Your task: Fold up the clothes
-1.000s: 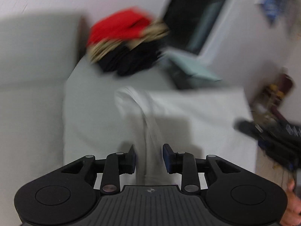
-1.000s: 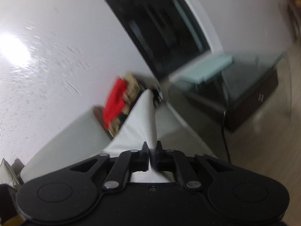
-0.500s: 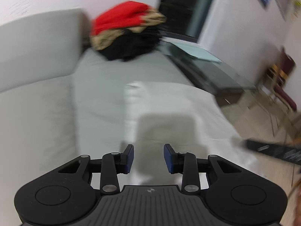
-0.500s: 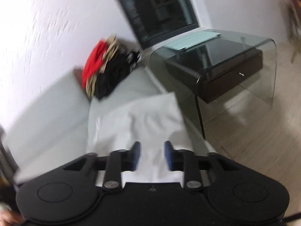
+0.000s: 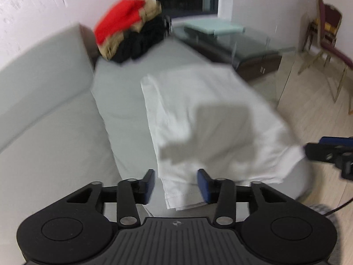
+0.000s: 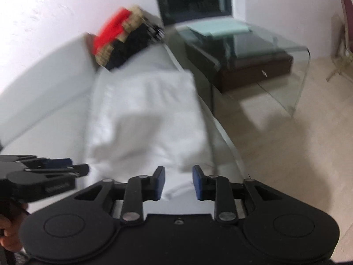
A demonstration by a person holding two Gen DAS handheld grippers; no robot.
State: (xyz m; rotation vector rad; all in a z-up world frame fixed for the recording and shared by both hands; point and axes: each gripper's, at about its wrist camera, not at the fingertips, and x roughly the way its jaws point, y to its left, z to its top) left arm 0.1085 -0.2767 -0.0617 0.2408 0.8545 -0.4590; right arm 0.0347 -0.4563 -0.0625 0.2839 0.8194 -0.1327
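So the white garment is lying folded on the seat of the light grey sofa, running lengthwise toward the far end, with its near hemmed edge sitting right in front of the left gripper. That gripper's blue-padded fingers are standing wide apart, one on each side of the hem, and nothing is pinched between them. Both views are pretty smeared, so I can't really say whether the pads are brushing the cloth or just hovering over it.

The right gripper is doing much the same thing on the other side: fingers spread, empty, pointing at the near right part of the garment. In the left wrist view it's poking in from the right edge, just beside the cloth's right corner, which is hanging a bit over the front of the cushion. In the right wrist view the left gripper is showing at the left edge, with a bit of the person's hand wrapping around its handle.

At the far end of the sofa a pile of clothes is sitting against the armrest, red on top, tan in the middle, black underneath, well apart from the white piece. Just past the sofa's front edge a glass side table is standing on the pale floor with a dark drawer unit under it, and a chair is sitting by the far wall.
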